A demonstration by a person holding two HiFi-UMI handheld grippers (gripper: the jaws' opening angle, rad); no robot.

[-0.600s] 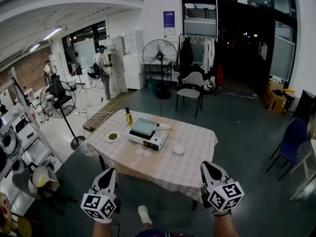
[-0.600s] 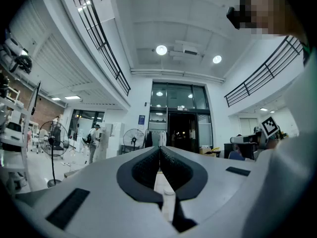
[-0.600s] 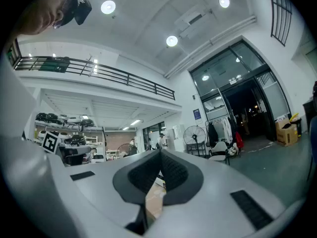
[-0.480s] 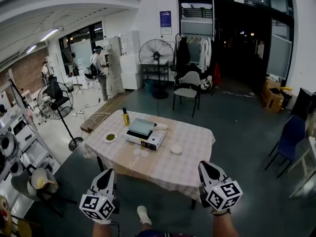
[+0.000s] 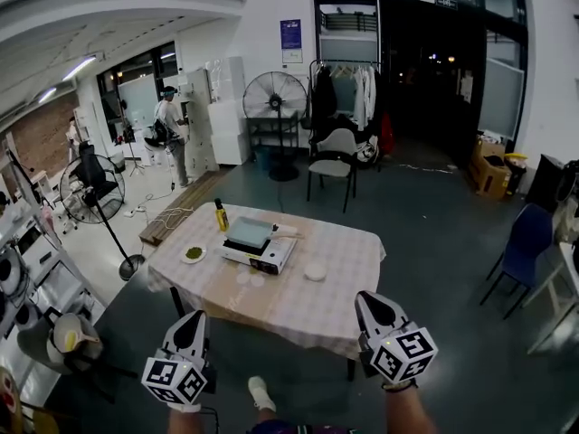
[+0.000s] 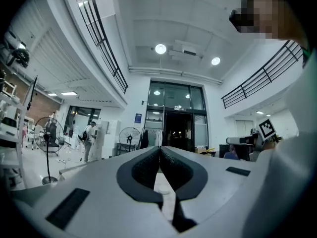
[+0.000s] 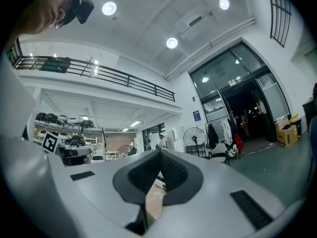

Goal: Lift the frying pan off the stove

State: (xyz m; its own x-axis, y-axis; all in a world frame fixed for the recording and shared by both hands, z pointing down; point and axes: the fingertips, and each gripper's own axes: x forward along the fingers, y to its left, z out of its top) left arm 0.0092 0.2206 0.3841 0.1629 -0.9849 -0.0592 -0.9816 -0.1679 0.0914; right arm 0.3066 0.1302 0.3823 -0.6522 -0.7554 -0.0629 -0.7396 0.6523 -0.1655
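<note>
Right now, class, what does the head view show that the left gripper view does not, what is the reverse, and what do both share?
Head view only: the stove with the frying pan on it, and a bottle near it. Left gripper view only: the left gripper seen along its jaws, which are closed together with nothing held. Both: the standing fan and the person by the white cabinets.

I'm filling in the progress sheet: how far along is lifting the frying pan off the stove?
Done: nothing yet. The grey square frying pan sits on the white tabletop stove on the checked-cloth table.
In hand: nothing. The left claw and right claw are both shut and empty, held well short of the table.
Left: walk up, grip the pan and lift it off.
</note>
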